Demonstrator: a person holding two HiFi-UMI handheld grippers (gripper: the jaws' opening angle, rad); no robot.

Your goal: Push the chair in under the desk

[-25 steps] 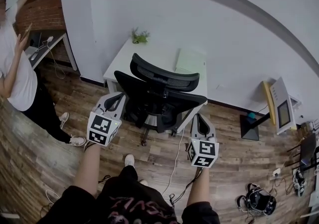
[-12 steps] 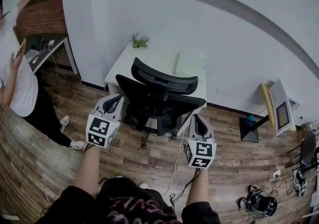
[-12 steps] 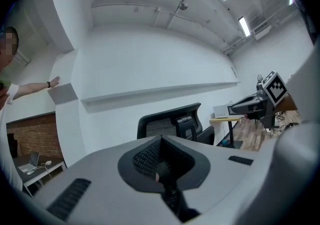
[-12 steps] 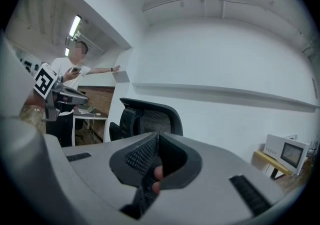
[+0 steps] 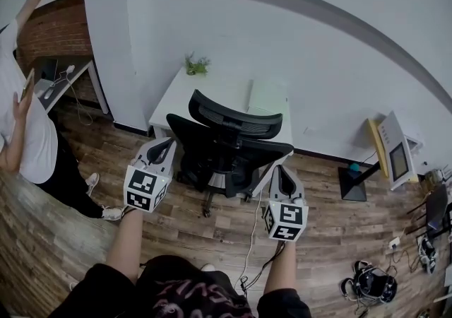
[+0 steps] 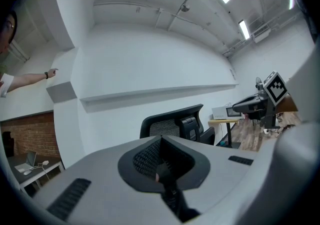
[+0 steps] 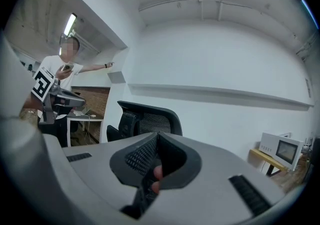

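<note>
A black mesh office chair (image 5: 229,143) stands with its back toward me, its seat partly under the white desk (image 5: 176,94) against the wall. My left gripper (image 5: 171,141) is shut and empty, its tips at the left edge of the chair back. My right gripper (image 5: 281,168) is shut and empty too, its tips at the right edge of the chair. Whether either one touches the chair I cannot tell. The chair's headrest (image 6: 175,125) rises beyond the closed jaws in the left gripper view. The headrest (image 7: 145,116) shows likewise in the right gripper view.
A person in a white shirt (image 5: 25,126) stands at the left, near a second desk (image 5: 67,73) and a brick wall. A small plant (image 5: 196,63) and a pale pad (image 5: 268,94) lie on the white desk. A cable (image 5: 251,225) crosses the wood floor. A stand with a device (image 5: 392,147) is at the right.
Both grippers and the chair have moved forward toward the desk, and the chair now sits closer in under it. The person at the left has shifted slightly.
</note>
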